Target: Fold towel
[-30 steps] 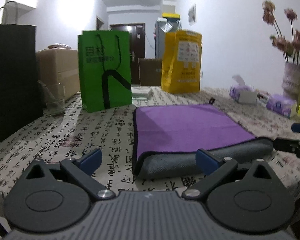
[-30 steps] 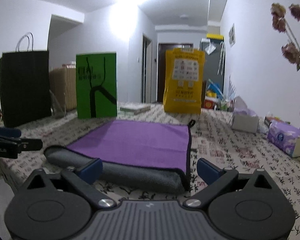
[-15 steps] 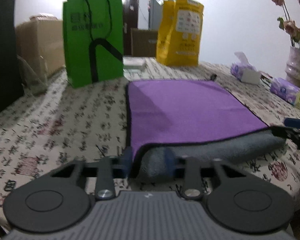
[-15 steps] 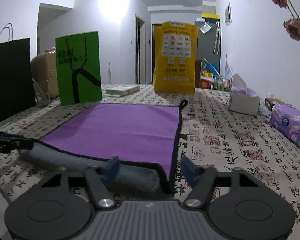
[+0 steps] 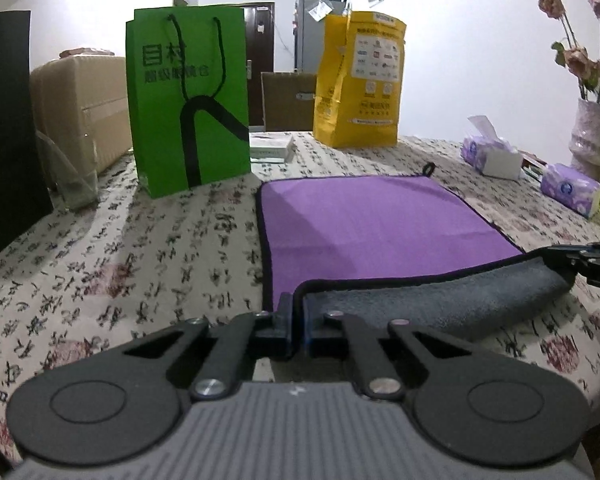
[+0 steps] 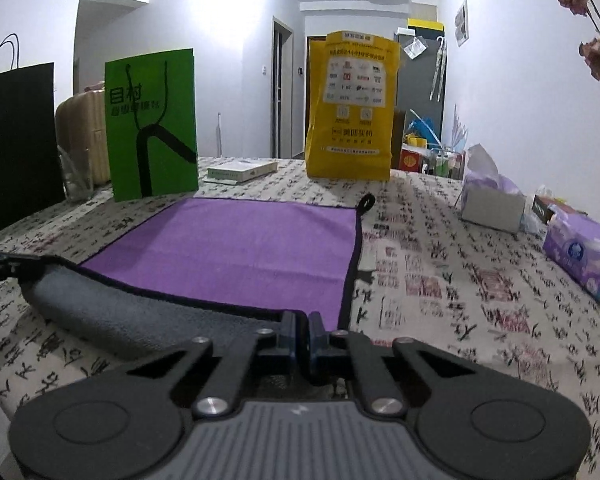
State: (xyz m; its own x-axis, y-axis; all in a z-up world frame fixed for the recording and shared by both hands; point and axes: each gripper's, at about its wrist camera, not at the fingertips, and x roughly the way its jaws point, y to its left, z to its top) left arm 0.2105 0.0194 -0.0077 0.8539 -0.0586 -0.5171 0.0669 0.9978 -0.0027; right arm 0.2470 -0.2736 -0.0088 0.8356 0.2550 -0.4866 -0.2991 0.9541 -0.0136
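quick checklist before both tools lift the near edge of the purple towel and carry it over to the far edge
1. Left tool shut on the towel's near left corner: ok.
2. Right tool shut on the near right corner: ok.
3. Near edge raised off the tablecloth, grey underside showing: ok.
4. Far half lying flat, hanging loop at the far right corner: ok.
5. Green bag and yellow bag stand beyond the far edge, clear of the landing area: ok.
6. How much cloth sits between each tool's fingers: cannot tell.
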